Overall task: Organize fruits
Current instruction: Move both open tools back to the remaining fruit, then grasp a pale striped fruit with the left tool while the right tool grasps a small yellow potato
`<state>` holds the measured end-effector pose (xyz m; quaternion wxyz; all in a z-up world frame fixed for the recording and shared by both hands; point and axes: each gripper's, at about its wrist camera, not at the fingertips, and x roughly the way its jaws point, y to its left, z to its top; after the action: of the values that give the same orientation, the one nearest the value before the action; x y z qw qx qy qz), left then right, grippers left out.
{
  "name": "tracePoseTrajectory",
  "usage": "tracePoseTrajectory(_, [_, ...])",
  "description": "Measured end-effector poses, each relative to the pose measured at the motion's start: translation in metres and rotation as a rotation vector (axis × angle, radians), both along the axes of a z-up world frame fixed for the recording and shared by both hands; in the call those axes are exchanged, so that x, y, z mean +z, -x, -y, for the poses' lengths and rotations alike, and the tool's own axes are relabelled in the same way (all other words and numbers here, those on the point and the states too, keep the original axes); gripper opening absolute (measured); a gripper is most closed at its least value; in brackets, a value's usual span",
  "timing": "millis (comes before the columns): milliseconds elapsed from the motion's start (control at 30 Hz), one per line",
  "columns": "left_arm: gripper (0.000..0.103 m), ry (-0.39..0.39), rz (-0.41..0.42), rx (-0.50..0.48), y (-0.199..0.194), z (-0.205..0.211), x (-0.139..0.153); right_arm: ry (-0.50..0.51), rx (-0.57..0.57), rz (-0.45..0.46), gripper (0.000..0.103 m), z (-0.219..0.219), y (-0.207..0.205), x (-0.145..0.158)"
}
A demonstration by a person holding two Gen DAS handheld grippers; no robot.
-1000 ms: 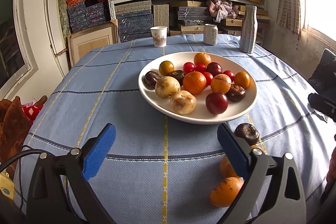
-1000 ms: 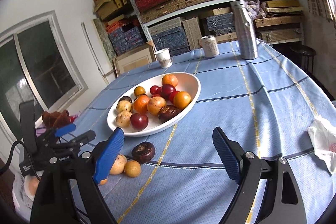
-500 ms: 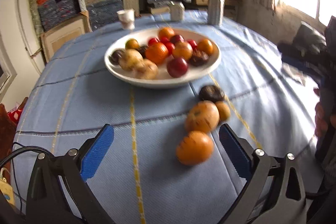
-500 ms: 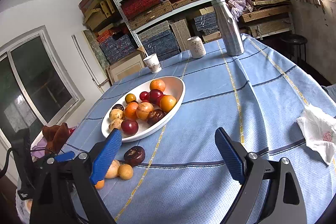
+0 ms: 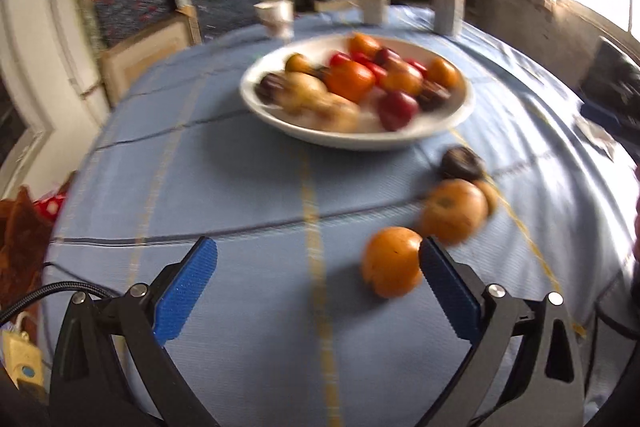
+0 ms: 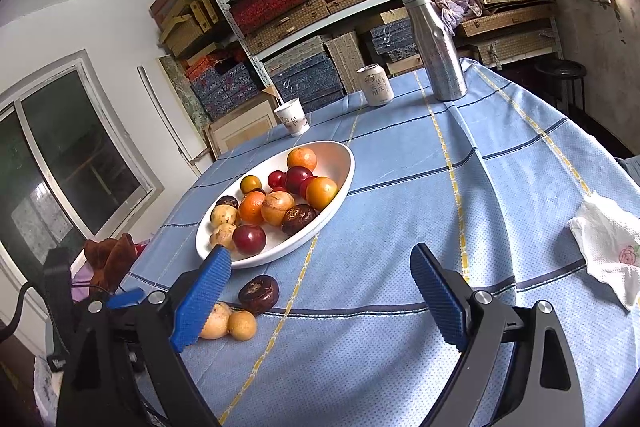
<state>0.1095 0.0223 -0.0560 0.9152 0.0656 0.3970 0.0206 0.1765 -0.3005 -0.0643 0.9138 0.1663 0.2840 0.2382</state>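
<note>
The left tongs [image 5: 318, 287] stood apart with nothing clamped, their right pad just beside an orange fruit [image 5: 392, 261] lying on the bench [image 5: 240, 167] near its front edge. The right tongs [image 6: 320, 291] were also wide apart and empty, over bare cloth.

The likely trouble was the round fruit rolling: a pad that nudged it before closing could have sent it toward the bench's front edge or into its neighbours. The left view was blurred, so the aim looked unsettled, and a hard squeeze might have bruised it.

Four fruits lay loose on the cloth: that orange one, a larger orange one [image 5: 454, 211], a small yellow one [image 6: 241, 325] and a dark one [image 6: 259, 294]. The plate [image 6: 340, 163] held about thirteen. One cup [image 6: 293, 117], one can [image 6: 375, 85], one bottle [image 6: 436, 55] and one napkin [image 6: 608, 247] stood toward the far and right edges.
</note>
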Motion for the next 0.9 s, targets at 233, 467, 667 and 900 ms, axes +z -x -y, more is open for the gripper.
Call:
tracePoseTrajectory(233, [0.099, -0.009, -0.017, -0.048, 0.002, 0.003, -0.006, 0.014, 0.020, 0.003, 0.092, -0.005, 0.001, -0.001])
tracePoseTrajectory(467, [0.099, 0.081, -0.012, 0.011, -0.015, -0.018, -0.004, 0.019, 0.025, -0.003, 0.092, -0.007, 0.001, -0.001])
tracePoseTrajectory(667, [0.099, 0.123, -0.028, 0.079, -0.027, -0.042, -0.010, 0.020, 0.025, -0.005, 0.092, -0.007, 0.002, -0.001])
tracePoseTrajectory(900, [0.099, 0.099, -0.032, 0.037, -0.030, -0.035, -0.013, 0.030, 0.032, -0.007, 0.092, -0.010, 0.003, -0.002])
